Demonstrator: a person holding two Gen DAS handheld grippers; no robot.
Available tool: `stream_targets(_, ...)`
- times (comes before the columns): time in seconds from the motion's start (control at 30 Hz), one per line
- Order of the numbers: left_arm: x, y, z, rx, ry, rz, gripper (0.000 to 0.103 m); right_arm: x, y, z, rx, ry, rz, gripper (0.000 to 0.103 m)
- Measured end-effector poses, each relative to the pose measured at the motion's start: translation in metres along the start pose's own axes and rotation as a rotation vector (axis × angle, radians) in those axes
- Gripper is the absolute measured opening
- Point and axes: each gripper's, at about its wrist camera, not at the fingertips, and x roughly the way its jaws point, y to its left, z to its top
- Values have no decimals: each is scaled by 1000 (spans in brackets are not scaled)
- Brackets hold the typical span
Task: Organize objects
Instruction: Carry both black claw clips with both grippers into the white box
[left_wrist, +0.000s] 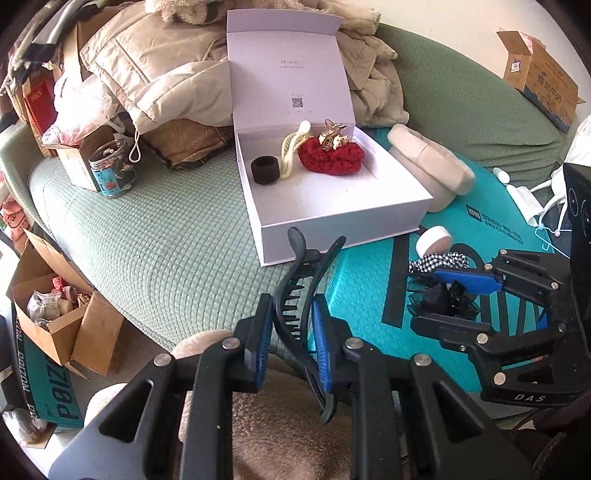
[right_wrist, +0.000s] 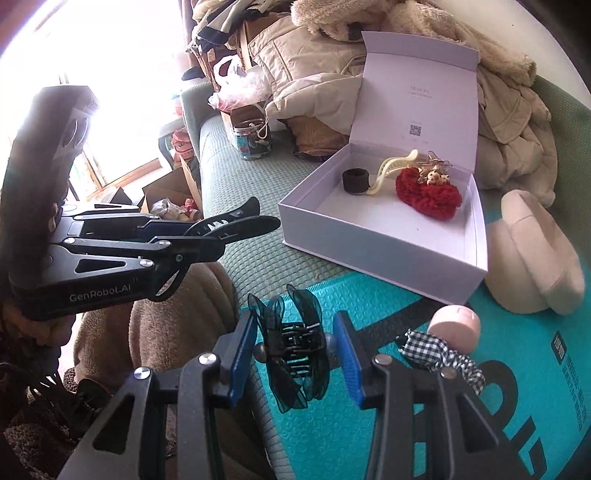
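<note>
A: We have the left gripper (left_wrist: 291, 332) clamped on a long black hair clip (left_wrist: 301, 295). Which way does its long axis run?

B: In our left wrist view it runs along the fingers, away from the camera, with the two curved handle ends flaring towards the white box (left_wrist: 332, 218) and the toothed part between the blue pads (left_wrist: 320, 347). In the right wrist view the same clip (right_wrist: 229, 225) lies nearly level and points right, at the box's near corner.

A: And our right gripper (right_wrist: 295, 354)?

B: Its pads (right_wrist: 349, 354) are pressed on the two round ends of a small black claw clip with a sheer teal bow (right_wrist: 293, 350). The bow's wings stand upright between the fingers, and the clip's teeth face us. It hangs over the teal mat (right_wrist: 332, 435).

A: How does the box stand?

B: Open on the green cushion (left_wrist: 159, 236), lid propped upright against the beige coats (left_wrist: 159, 74). Inside we see a black ring-shaped hair tie (left_wrist: 265, 170), a cream clip (left_wrist: 291, 151) beside it, and a red knitted scrunchie (left_wrist: 330, 157) with a small gold clip (left_wrist: 332, 136) on top.

A: Anything left on the mat?

B: A checked black-and-white scrunchie (right_wrist: 443, 358) touching a round pink puff (right_wrist: 456, 326).
</note>
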Motion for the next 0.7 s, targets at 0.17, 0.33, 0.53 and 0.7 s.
stream_targets(0.17, -9, 4, 9, 4, -11, 9, 20, -6, 4, 12, -24, -20, -11, 43)
stream_targets(0.33, -16, 6, 24, 20, -29, -3, 20, -13, 4, 27, -36, -46, -35, 43)
stream_targets(0.53, -15, 8, 46, 33, -36, -18, 20, -12, -3, 42, -34, -55, -53, 43)
stream_targets(0.7, -5, 11, 62, 37, -44, -26, 20, -8, -12, 53, -13, -64, -37, 43)
